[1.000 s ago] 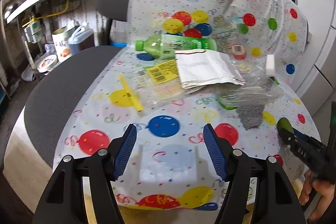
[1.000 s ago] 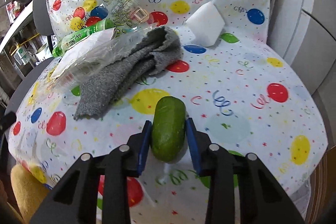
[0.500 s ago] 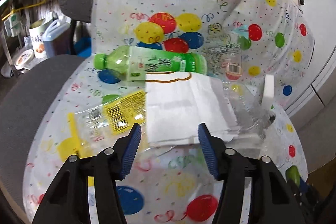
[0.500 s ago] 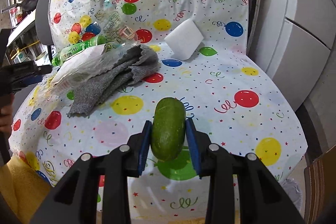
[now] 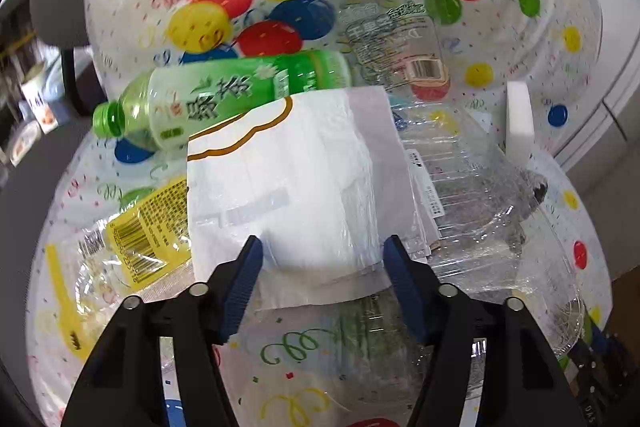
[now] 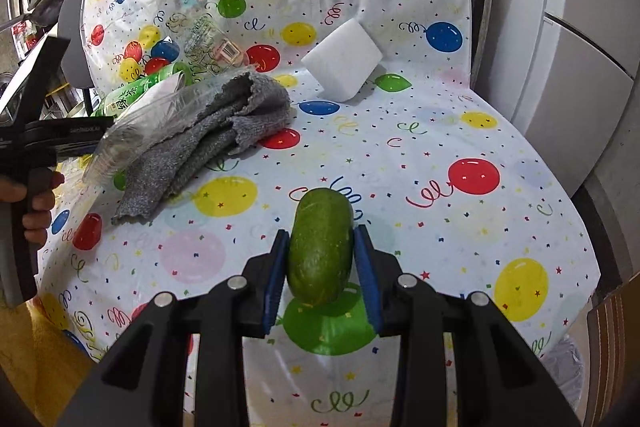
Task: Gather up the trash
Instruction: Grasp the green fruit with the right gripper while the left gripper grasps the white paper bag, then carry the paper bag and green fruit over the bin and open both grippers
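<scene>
My left gripper (image 5: pixel 322 261) is open, its jaws on either side of the near edge of a white paper packet (image 5: pixel 296 183) that lies on clear plastic containers (image 5: pixel 472 211). A green tea bottle (image 5: pixel 224 99) lies behind it, with a clear bottle (image 5: pixel 396 43) against the chair back. A clear wrapper with a yellow label (image 5: pixel 136 227) lies at the left. My right gripper (image 6: pixel 320 247) is shut on a green cucumber-like object (image 6: pixel 320 247) above the seat.
A balloon-print sheet (image 6: pixel 420 155) covers the chair. A grey cloth (image 6: pixel 200 143) and a white sponge block (image 6: pixel 342 61) lie on it. The sponge also shows in the left wrist view (image 5: pixel 519 123). A white cabinet (image 6: pixel 580 47) stands at the right.
My left gripper has moved forward over the seat to the white packet, and its jaws now straddle the packet's near edge. My right gripper has drawn back with the green object still held.
</scene>
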Demonstrator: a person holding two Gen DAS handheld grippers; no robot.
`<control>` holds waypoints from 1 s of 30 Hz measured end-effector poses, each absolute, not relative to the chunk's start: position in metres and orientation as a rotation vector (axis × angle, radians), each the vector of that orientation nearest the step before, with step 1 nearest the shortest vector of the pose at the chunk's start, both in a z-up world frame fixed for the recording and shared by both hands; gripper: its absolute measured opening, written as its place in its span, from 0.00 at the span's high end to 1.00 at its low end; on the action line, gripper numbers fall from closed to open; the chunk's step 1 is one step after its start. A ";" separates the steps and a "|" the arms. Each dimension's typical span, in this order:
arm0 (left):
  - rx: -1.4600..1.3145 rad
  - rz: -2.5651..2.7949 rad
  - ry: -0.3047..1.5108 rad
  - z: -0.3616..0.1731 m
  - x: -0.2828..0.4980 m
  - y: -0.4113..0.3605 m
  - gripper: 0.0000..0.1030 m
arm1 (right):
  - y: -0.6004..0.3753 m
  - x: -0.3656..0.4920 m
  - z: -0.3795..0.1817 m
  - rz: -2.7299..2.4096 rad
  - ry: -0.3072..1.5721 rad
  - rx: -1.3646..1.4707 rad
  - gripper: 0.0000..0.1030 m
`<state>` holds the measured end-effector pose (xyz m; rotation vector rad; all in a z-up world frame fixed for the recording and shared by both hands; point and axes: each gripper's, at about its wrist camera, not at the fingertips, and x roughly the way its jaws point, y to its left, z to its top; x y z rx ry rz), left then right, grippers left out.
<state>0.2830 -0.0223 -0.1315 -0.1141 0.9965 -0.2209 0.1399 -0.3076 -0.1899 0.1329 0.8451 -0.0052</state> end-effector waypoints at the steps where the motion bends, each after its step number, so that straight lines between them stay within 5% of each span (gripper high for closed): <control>1: -0.138 -0.223 0.995 -0.132 0.283 -0.017 0.49 | -0.309 0.140 -0.190 -0.008 0.844 0.135 0.68; 3: -0.176 -0.233 0.991 -0.133 0.282 -0.007 0.59 | -0.310 0.140 -0.190 -0.009 0.844 0.135 0.68; 6: -0.204 -0.244 0.971 -0.130 0.279 0.003 0.95 | -0.310 0.139 -0.189 -0.014 0.840 0.136 0.68; 7: -0.199 -0.234 0.957 -0.127 0.276 0.006 0.97 | -0.310 0.137 -0.188 -0.016 0.836 0.134 0.68; 20: -0.167 -0.262 0.660 -0.022 0.192 0.027 0.99 | -0.316 0.100 -0.143 -0.028 0.709 0.159 0.70; 30: -0.091 -0.399 0.678 -0.028 0.103 -0.054 0.98 | -0.346 0.048 -0.117 -0.064 0.627 0.224 0.70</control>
